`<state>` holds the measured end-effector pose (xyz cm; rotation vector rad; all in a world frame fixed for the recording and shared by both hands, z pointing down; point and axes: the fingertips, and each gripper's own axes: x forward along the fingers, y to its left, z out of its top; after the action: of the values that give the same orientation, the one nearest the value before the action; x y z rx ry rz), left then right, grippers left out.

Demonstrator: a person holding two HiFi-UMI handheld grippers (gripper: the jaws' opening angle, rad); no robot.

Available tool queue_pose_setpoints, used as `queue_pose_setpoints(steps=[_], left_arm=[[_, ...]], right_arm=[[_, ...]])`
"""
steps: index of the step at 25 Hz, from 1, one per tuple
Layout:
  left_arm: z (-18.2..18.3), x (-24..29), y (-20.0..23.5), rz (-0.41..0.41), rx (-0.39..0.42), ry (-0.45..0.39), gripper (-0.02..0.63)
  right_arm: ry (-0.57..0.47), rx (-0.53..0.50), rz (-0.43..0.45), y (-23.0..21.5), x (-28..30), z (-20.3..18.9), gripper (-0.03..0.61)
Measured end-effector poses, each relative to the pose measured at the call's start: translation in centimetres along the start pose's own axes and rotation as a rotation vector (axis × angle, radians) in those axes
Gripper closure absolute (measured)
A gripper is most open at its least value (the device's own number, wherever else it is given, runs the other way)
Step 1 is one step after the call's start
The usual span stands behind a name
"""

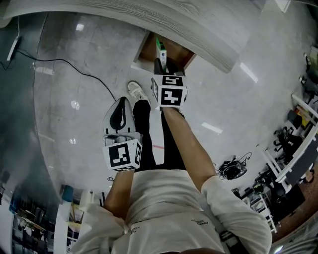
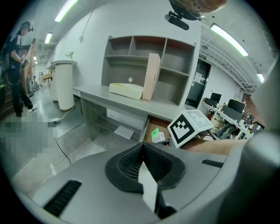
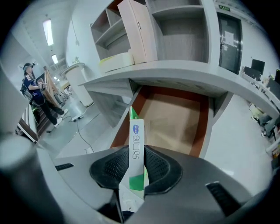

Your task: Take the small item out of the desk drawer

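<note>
Office-type room, glossy grey floor (image 1: 74, 74), long grey wood-grain desk (image 1: 149, 15) with one drawer pulled out.

Slim green-and-white cardboard box (image 3: 135, 131) upright, edge-on to the camera, clamped between the black ribbed pads of the right gripper (image 3: 136, 153). Pads pressing on both flat faces, lower end of the box sunk down between them. Sits over the front-left part of the open brown-lined drawer (image 3: 205, 127), close to its left wall. Can't tell whether the bottom edge touches the drawer floor. In the head view, green top poking up over the drawer, marker cube just behind it, bare forearm stretched out towards the desk.

Left gripper (image 2: 142, 151) closed, pads together, nothing between them. Held back over the floor beside the left leg, well apart from the drawer, aimed at the desk.

Further out: white shoe (image 1: 135, 91) on the floor just in front of the drawer. Grey open-shelf hutch (image 2: 144, 57) standing on the desktop. Cream rectangular slab (image 2: 126, 89) lying flat on the desktop, tall pale-pink box (image 2: 152, 76) upright just beside it. Black cable (image 1: 74, 67) trailing across the floor left of the drawer. White cylindrical pedestal (image 2: 65, 85) past the desk's far end. Person in dark clothes (image 2: 19, 57) standing well off in the background.
</note>
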<state>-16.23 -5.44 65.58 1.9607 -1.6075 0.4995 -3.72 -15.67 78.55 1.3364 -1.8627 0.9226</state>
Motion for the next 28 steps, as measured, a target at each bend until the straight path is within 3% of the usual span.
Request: queue_pose_setpoints(steps=[14,28], left_arm=[[5.3,-5.3,-4.7,0.004,0.044,-0.092,0.597],[13.2,-11.6,-9.0,-0.015,0.113,-0.188,0.597]], right_arm=[[-0.106,-0.051,0.071,0.7,-11.5,3.6,0.457],[-0.287,-0.143,0.18,2.8,-25.3,9.3,0.457]])
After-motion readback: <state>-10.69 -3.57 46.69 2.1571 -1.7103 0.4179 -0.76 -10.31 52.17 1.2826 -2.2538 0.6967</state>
